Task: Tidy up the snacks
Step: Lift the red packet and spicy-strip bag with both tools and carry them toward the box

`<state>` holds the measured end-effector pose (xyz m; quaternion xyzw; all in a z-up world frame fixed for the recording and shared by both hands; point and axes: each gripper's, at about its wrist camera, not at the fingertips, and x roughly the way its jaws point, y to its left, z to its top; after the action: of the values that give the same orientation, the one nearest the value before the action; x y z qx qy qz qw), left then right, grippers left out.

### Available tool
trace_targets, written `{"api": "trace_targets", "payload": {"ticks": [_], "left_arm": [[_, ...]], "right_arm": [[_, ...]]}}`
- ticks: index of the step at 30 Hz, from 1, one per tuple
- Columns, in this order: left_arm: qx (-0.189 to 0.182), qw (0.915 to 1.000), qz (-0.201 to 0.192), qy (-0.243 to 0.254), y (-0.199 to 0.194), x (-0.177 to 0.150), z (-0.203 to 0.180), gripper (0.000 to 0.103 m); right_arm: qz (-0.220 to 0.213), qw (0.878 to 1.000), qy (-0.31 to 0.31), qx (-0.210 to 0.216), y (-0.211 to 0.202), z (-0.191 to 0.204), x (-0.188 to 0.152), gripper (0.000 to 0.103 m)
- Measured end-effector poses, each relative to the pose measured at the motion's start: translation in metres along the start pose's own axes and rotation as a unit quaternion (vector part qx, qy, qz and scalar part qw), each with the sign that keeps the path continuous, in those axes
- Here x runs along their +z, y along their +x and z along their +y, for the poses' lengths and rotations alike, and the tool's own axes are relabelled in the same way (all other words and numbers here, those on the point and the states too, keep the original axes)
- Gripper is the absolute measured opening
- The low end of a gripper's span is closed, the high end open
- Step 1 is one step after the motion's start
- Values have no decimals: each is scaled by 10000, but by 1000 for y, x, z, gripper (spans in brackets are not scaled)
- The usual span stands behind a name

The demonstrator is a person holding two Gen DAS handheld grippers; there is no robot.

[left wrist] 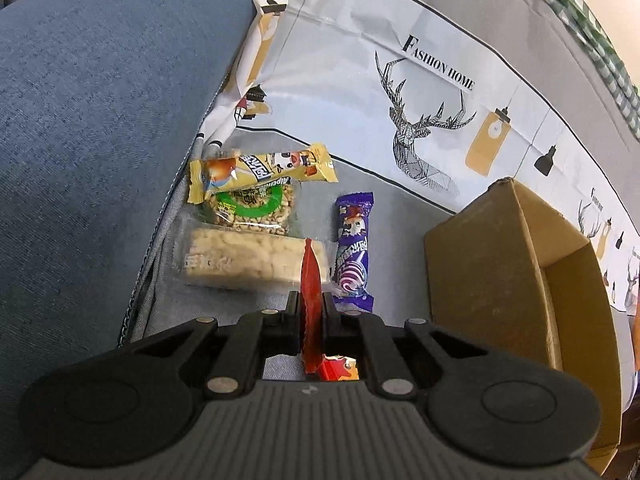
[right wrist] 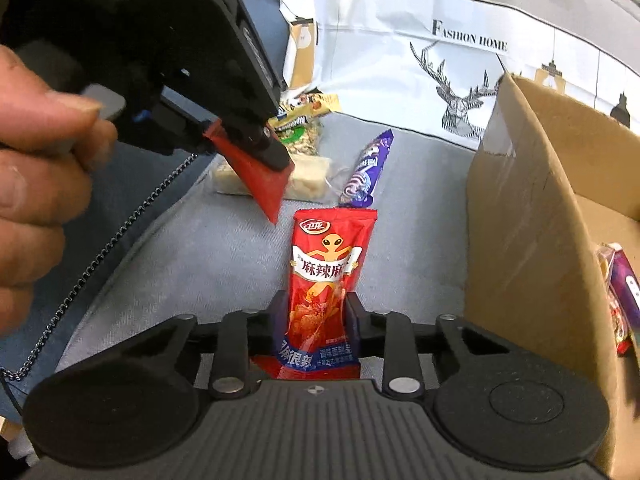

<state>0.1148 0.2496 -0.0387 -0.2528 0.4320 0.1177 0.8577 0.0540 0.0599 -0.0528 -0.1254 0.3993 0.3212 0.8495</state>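
My left gripper (left wrist: 311, 300) is shut on a red snack packet (left wrist: 311, 280), held edge-on above the seat; it also shows in the right wrist view (right wrist: 272, 156), with its packet (right wrist: 266, 184) hanging down. My right gripper (right wrist: 314, 306) is shut on a second red spicy-snack packet (right wrist: 326, 276). On the grey cushion lie a purple candy bar (left wrist: 354, 248), a pale rice-cake bar (left wrist: 248, 264), a peanut pack with a green ring (left wrist: 252, 206) and a yellow bar (left wrist: 264, 168). An open cardboard box (left wrist: 520, 264) stands at the right.
A blue sofa back (left wrist: 100, 120) rises on the left. A printed "Fashion Home" cloth (left wrist: 400, 92) covers the back. The box (right wrist: 532, 216) holds several snacks (right wrist: 620, 292). A hand (right wrist: 36, 184) holds the left gripper.
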Motion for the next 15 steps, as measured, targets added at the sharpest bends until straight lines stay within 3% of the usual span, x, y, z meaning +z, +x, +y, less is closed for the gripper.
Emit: {"api": "trace_targets", "payload": {"ticks": [6,15], "left_arm": [[-6,10000,-81,-29,-2,2,3,9],[-268,9975,-575,-315,-22,11,8,8]], "right_arm": [[-76,10000,-8,7,1,0,2,28],[-698,9974,111,-131,-23,-4,17,27]]}}
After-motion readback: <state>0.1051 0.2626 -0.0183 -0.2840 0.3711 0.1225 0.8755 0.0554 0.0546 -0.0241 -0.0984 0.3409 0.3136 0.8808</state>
